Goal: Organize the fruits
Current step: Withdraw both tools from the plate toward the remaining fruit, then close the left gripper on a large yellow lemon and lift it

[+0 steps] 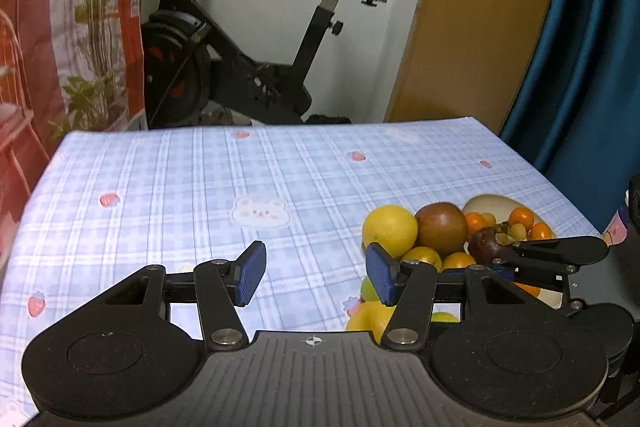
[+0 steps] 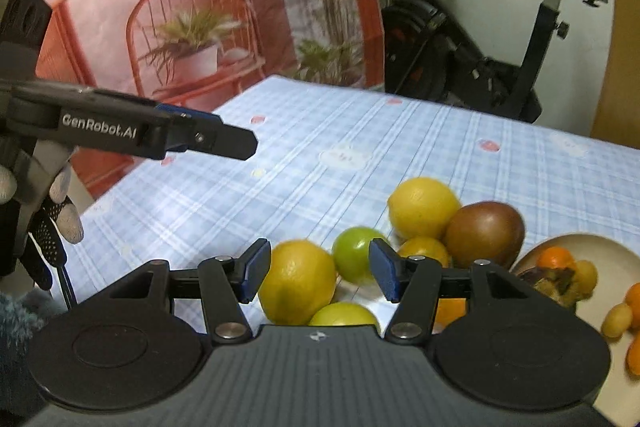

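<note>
Left wrist view: the left claw [image 1: 316,273] hovers empty, parted, over the blue checked tabletop [image 1: 168,187]; piled yellow, brown and orange fruits [image 1: 424,231] lie at three o'clock.

Right wrist view: the right claw [image 2: 320,273], parted and holding nothing, seems to approach the slightly blurred round green fruit [image 2: 356,257]; next it needs closing around it.

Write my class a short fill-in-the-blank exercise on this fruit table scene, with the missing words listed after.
1. The tablecloth is checked in pale ____.
2. The small oranges lie in a ____.
3. Behind the table stands an exercise ____.
4. Between the right gripper fingers, a round ____ fruit shows beside the big lemon.

Missing words: blue; bowl; bike; green
</note>
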Demonstrator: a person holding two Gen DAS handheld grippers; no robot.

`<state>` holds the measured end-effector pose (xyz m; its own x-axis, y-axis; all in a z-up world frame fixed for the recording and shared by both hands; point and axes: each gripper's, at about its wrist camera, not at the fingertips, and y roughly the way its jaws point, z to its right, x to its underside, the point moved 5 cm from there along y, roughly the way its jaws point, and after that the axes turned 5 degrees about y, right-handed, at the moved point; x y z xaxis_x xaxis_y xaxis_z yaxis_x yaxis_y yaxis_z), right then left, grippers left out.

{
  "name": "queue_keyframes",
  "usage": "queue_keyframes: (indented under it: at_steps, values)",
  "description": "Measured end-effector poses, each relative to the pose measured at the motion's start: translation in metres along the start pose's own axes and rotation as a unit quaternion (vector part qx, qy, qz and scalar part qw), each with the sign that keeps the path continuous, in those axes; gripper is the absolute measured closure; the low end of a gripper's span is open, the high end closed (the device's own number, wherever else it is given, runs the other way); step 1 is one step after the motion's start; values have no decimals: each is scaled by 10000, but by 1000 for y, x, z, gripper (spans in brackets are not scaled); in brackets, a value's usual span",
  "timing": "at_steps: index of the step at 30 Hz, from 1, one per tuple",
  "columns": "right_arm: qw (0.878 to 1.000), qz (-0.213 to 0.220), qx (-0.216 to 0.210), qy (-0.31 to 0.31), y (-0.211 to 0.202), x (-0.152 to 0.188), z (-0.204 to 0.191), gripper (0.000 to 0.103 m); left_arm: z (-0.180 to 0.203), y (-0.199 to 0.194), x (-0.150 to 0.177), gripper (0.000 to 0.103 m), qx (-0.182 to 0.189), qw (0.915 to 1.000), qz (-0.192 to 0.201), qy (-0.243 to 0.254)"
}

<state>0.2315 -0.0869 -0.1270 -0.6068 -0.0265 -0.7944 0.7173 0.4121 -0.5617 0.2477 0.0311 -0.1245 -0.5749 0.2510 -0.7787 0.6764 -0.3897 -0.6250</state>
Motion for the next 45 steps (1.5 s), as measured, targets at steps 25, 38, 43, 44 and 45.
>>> queue_keyframes:
  at_steps: [25, 38, 43, 44, 45]
  values:
    - [9964, -726, -184, -406, 47, 18, -13, 44, 20, 44, 34, 43, 612, 9896, -1073, -741]
    - [9971, -673, -188, -308, 46, 20, -10, 44, 20, 52, 43, 31, 621, 9898, -850, -958]
    - [9971, -678, -162, -307, 46, 21, -10, 43, 21, 55, 45, 25, 618, 9890, -898, -1001]
    - [9971, -683, -163, -305, 46, 22, -10, 43, 21, 55, 46, 22, 644, 9886, -920, -1004]
    - [9970, -691, -157, -306, 47, 22, -10, 43, 21, 57, 47, 18, 654, 9881, -956, -1014]
